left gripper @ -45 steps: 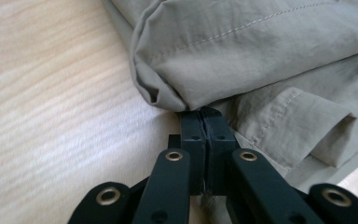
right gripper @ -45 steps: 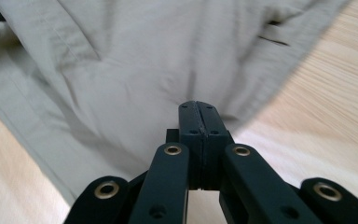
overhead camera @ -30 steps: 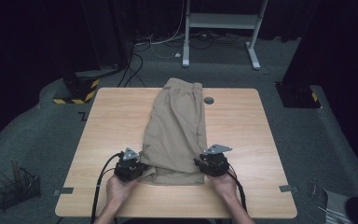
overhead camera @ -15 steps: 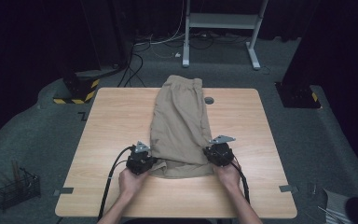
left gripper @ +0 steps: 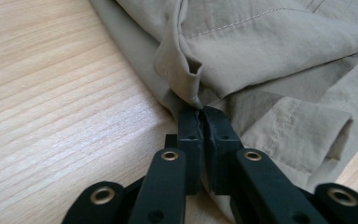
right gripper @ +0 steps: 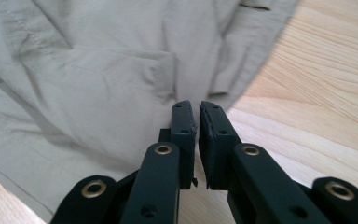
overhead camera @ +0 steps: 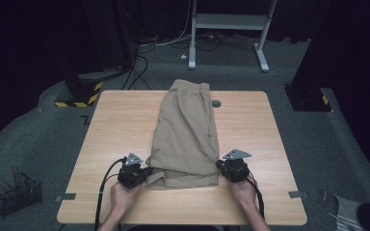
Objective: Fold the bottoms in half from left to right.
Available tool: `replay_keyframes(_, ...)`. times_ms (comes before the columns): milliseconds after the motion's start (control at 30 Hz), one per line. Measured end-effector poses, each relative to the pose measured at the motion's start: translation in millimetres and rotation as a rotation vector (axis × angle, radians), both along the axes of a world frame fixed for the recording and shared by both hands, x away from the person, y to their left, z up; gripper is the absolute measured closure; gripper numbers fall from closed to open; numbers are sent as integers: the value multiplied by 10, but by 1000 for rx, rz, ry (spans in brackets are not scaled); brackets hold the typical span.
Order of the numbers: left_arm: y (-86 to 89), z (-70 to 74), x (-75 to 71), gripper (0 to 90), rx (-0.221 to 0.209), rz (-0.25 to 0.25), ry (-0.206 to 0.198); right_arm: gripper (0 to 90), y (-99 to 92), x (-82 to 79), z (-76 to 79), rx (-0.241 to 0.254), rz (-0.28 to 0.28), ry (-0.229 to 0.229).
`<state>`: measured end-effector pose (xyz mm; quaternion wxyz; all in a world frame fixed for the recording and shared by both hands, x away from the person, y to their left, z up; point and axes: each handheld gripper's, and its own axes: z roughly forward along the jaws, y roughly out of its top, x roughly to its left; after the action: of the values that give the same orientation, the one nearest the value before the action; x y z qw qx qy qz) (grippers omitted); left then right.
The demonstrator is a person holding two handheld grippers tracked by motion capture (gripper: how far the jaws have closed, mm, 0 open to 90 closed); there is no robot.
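Light wooden rectangular table (overhead camera: pixel 115 120), unchanged over the last second. On it, tan cloth shorts (overhead camera: pixel 188 130), laid lengthwise down the middle, waistband at the far edge and hem end near the person. Far part lying flat exactly as before. Near end changed: hem corners now raised and bunched, with 1 lower layer left peeking out along the near edge.

Left gripper (overhead camera: pixel 147 172) at the near-left hem corner, right gripper (overhead camera: pixel 219 166) at the near-right one. Both sitting farther up the table than 1 second ago, so already carrying the hem forward a little.

Left jaws just closed down, then eased off a touch. In the left gripper view (left gripper: pixel 197 111), pressed almost together and nipping a folded ridge of cloth at the very tips. Right jaws also just closed from a wider stance. In the right gripper view (right gripper: pixel 196 109), near together with only a thin slit, cloth edge meeting the tips, apparently pinched there.

Small dark round disc (overhead camera: pixel 216 103) beside the waistband, not moved.

Reading for the work: grasp of both corners done, fold of hem toward waistband barely begun. Thin tip grip on the left, so risk of slipping once lifted.
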<state>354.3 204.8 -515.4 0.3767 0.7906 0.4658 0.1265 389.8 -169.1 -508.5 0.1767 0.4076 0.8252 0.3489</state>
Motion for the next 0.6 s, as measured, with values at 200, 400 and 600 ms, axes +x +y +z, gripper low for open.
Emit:
replay_keyframes(200, -2, 168, -69, 619, 12, 14, -78, 753, 0, -45, 161, 76, 20, -39)
replay_keyframes(400, -42, 240, 61, 532, -14, 23, -91, 644, 256, 89, 188, 54, 45, -30)
replay_keyframes(600, -55, 187, 97, 778, -53, -24, -75, 848, 344, 212, 62, 23, 64, 25)
